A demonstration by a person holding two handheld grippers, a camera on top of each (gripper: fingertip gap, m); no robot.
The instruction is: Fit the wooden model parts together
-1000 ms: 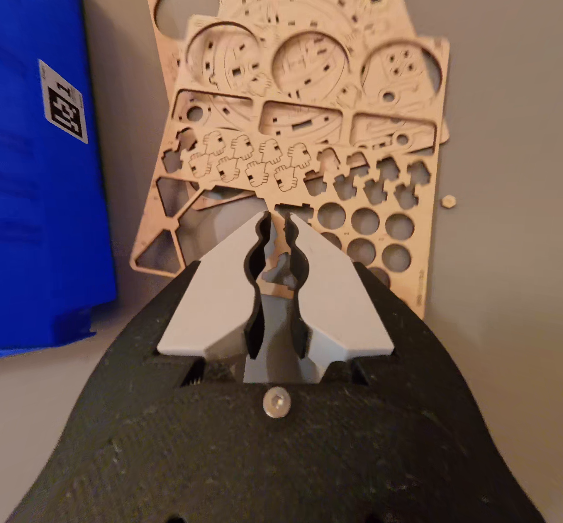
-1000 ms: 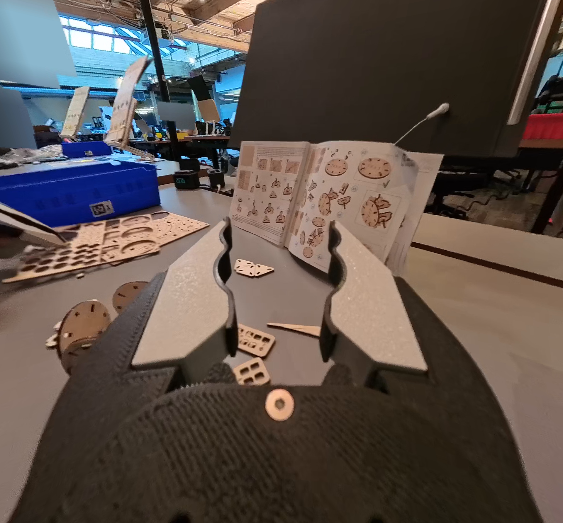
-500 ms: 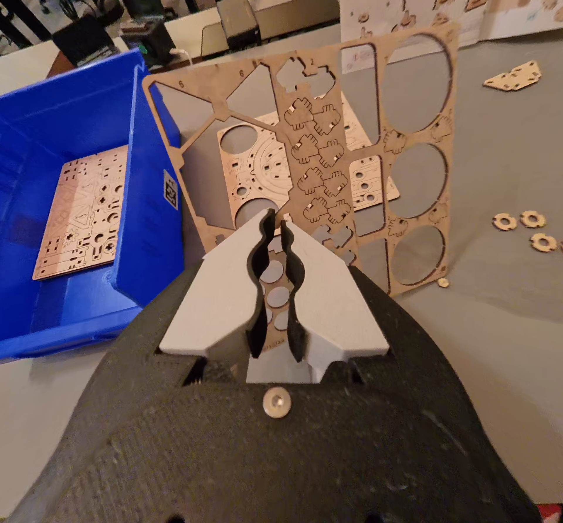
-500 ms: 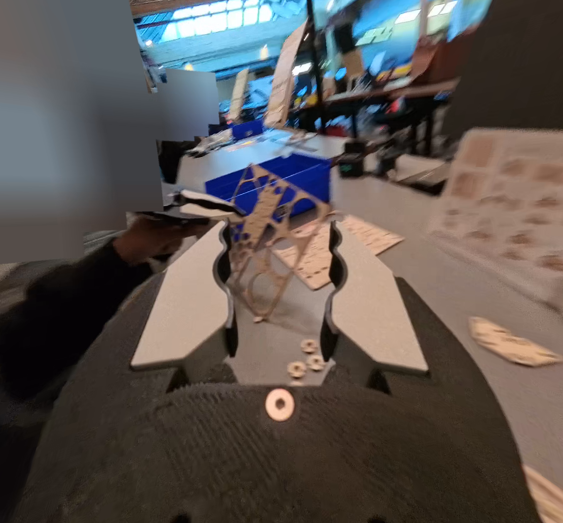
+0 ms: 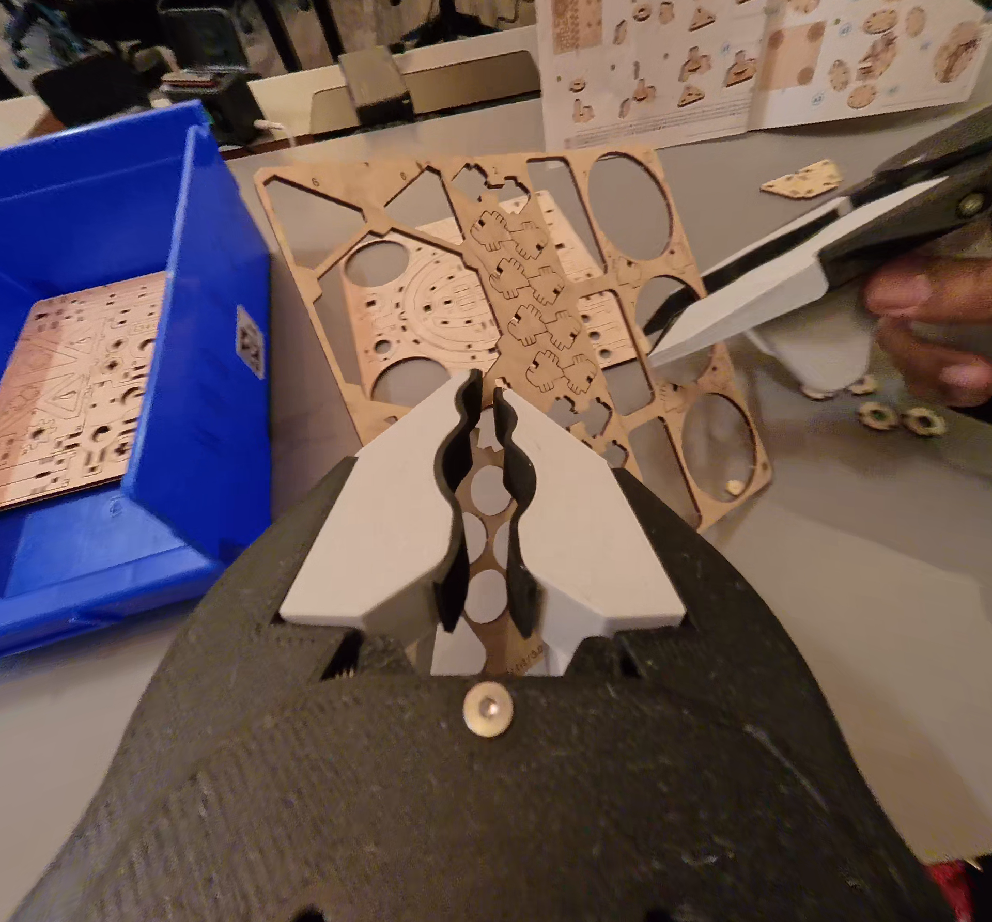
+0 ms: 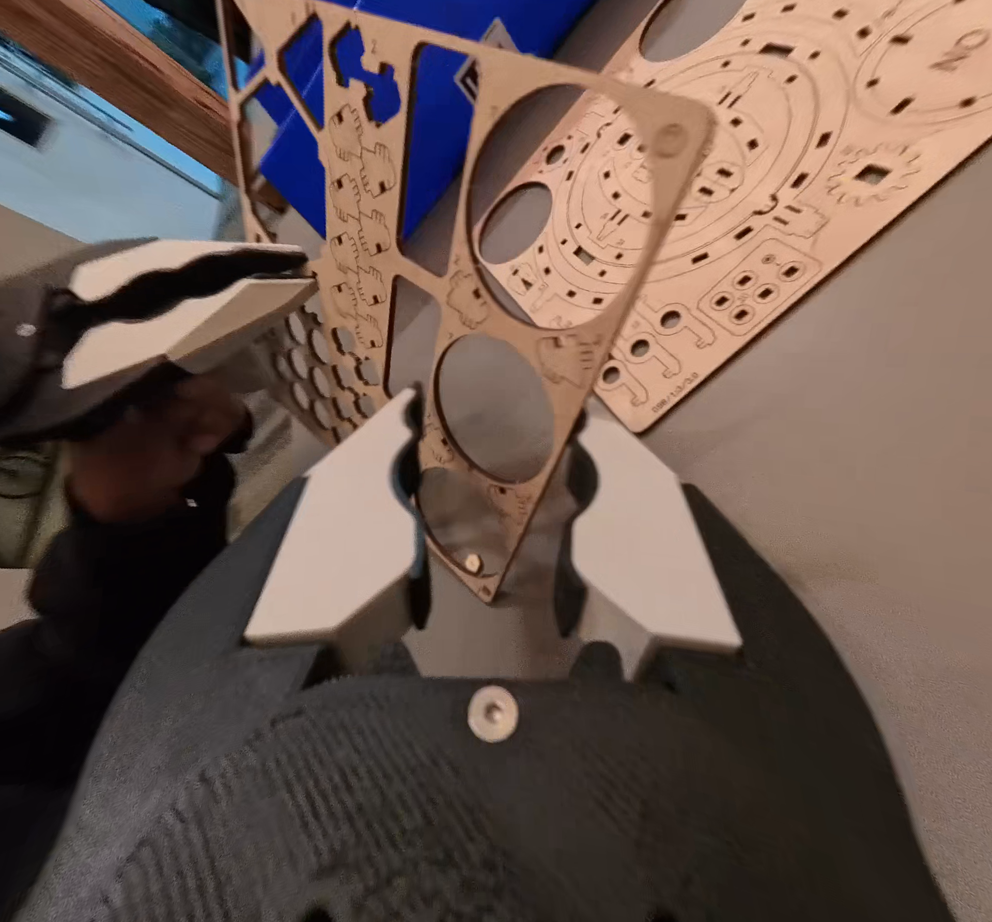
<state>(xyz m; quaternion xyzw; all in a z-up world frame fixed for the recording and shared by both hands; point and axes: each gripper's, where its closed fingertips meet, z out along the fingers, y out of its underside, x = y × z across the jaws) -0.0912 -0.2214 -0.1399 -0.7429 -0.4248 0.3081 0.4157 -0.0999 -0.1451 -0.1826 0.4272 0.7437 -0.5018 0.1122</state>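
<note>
Left gripper [image 5: 484,396] pinches thin laser-cut plywood sheet [image 5: 542,273], held upright above grey table [image 5: 832,574]. Right gripper [image 6: 496,421] jaws wide, straddling sheet's lower corner; pad contact unclear. Only left view shows blue bin's [image 5: 177,413] inside, instruction booklet [image 5: 751,27]. Right view shows flat second sheet [image 6: 805,172].

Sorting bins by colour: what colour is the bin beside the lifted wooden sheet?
Solid blue, clearest in the left wrist view, with another wooden sheet lying inside.
</note>
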